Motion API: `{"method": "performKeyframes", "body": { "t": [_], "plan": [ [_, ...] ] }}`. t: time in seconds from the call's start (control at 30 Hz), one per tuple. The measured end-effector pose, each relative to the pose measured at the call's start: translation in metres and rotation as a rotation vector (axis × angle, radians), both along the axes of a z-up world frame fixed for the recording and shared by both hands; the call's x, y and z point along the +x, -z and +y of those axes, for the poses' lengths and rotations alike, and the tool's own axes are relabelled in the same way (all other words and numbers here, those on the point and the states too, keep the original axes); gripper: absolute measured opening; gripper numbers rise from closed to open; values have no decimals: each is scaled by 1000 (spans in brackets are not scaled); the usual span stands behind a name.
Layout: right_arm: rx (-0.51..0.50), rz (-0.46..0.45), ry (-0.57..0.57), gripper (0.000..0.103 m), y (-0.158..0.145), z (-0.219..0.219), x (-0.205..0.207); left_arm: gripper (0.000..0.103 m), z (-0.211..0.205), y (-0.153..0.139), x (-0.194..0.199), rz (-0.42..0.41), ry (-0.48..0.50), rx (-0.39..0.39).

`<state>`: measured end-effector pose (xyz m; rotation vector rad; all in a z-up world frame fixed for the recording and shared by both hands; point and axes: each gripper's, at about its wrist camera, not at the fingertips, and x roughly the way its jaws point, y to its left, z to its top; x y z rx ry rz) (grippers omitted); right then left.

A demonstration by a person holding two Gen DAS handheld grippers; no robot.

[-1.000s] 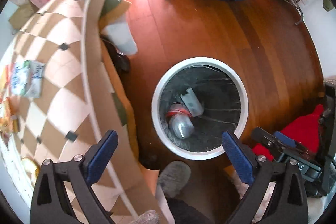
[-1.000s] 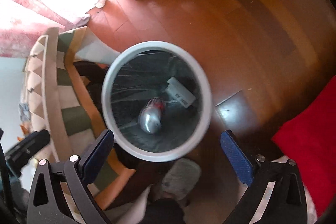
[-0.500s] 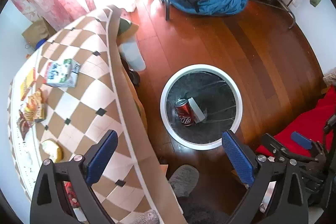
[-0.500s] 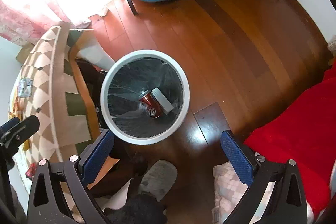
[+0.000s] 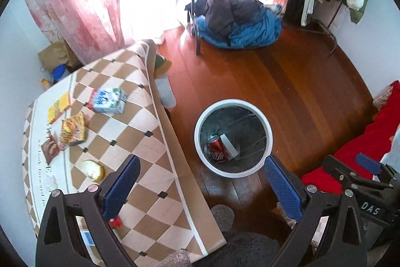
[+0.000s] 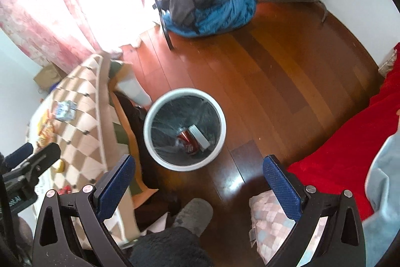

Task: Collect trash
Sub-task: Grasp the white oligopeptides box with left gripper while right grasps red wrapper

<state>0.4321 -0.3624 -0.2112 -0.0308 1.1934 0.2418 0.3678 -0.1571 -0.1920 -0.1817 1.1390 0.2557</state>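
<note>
- The left gripper (image 5: 200,182) is seen with its jaws spread wide and nothing between them; the same applies to the right gripper (image 6: 198,177)
- The trash bin (image 5: 260,111) stands on the wooden floor, at 1 o'clock from the left gripper, just beside the table edge
- A red soda can (image 5: 217,150) and a white lidded container (image 5: 228,146) are seen lying touching each other on the bin's bottom
- The remaining trash lies on the checked tablecloth (image 5: 140,131), at 10 o'clock: a milk carton (image 5: 108,100), a snack packet (image 5: 72,128), a yellow wrapper (image 5: 59,106), a brown wrapper (image 5: 51,150) and a round yellow item (image 5: 93,170)
- The milk carton is judged light and crushable; a hold across its flat sides is advised
- The packets are judged thin, soft and slippery; an edge pinch is advised
</note>
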Motion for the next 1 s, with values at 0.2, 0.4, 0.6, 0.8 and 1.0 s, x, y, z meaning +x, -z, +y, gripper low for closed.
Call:
{"method": "performKeyframes", "body": {
  "t": [0.2, 0.4, 0.6, 0.8, 1.0],
  "plan": [
    [96, -56, -18, 103, -57, 12, -38, 101, 11, -47, -37, -79, -23, 8],
    [139, -41, -122, 103, -71, 65, -82, 101, 61, -71, -94, -138, -116, 17],
    [228, 159, -219, 103, -2, 146, -118, 101, 143, -17, -168, -22, -297, 94],
    [216, 293, -292, 102, 86, 238, -146, 101, 212, 65, -230, 140, -428, 112],
    [110, 302, -369, 88, 134, 308, -156, 101, 252, 125, -261, 249, -448, 127]
  ]
}}
